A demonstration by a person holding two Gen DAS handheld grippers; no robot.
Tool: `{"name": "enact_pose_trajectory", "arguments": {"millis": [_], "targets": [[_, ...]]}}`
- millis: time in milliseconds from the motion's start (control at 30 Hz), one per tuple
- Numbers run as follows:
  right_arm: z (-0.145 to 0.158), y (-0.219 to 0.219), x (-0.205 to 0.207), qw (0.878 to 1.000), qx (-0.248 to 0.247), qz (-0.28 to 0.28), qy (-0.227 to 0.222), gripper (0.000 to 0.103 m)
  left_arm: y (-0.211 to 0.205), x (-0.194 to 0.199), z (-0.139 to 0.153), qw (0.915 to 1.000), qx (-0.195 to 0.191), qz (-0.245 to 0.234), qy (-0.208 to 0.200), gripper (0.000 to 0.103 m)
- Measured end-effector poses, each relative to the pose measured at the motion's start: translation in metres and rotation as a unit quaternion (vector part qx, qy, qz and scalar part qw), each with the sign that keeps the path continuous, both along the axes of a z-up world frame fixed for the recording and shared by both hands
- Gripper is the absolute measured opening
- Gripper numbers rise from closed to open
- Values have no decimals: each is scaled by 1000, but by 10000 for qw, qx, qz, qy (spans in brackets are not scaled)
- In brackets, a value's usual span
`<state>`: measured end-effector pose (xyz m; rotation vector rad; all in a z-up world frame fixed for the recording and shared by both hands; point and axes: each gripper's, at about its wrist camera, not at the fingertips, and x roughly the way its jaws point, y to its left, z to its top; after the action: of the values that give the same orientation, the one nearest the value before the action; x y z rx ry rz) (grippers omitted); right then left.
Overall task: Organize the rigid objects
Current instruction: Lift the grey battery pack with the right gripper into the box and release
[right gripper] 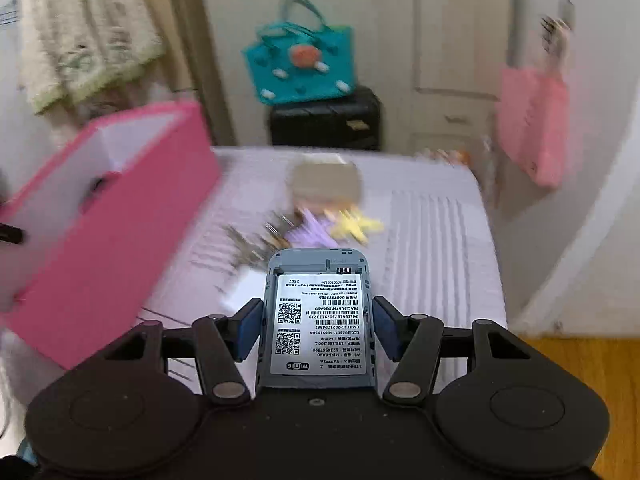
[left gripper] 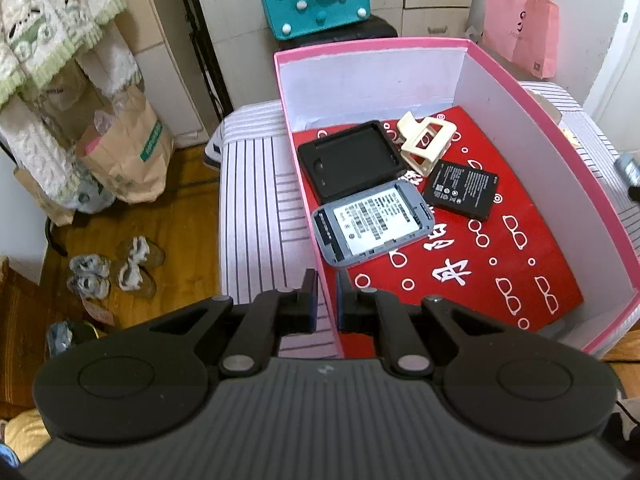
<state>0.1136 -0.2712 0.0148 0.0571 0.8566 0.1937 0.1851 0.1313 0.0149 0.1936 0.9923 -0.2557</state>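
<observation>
Tongs, left view: your left tongs (left gripper: 325,300) are all but closed, pinching the pink box (left gripper: 520,92) wall.
Box contents: just ahead of the tips lies a labelled router (left gripper: 372,224); beyond it a black case (left gripper: 348,162), cream clip (left gripper: 426,144) and battery (left gripper: 462,188).
Tongs, right view: your right tongs (right gripper: 318,328) stand half open, pads clamping a grey router (right gripper: 320,320) by its sides.
Bed (right gripper: 420,220): beneath and beyond it, blurred.

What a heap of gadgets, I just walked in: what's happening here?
A person with two handheld grippers is sorting small items. The left gripper pinches the pink box by its wall; inside lie a grey router, black case, hair claw and battery. The right gripper holds another router above the bed.
</observation>
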Motion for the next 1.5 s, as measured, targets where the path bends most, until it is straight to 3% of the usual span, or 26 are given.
{"name": "enact_pose_trajectory", "arguments": {"millis": [267,433,600,833,1067,1167,1267,1333,1500], "targets": [[61,58,24,9895,536,1271,-428,64,1,0,1,10000,14,-88,31,9],[71,117,55,9724,947,2127,-129,64,0,0,0,9999,48,-151,36,9],[49,171,95,9605,1105,2499,537,64,3,0,1,9999,-25,-142,46,9],[10,228,134,9522,516,2785,1144,64,5,0,1,9998,-93,-179,61,10],[-13,258,135,9229,255,3448,1692,64,8,1,1,9996,-176,-219,90,11],[-11,265,126,9041,309,3878,1767,64,8,1,1,9995,-187,-231,89,11],[-12,273,116,8914,107,4194,1717,64,9,1,1,9995,-217,-229,94,11],[-12,280,105,8744,-202,4583,1578,64,9,1,1,9994,-231,-223,85,11],[10,272,92,8830,-301,4614,800,68,9,2,1,9995,-204,-231,97,11]]}}
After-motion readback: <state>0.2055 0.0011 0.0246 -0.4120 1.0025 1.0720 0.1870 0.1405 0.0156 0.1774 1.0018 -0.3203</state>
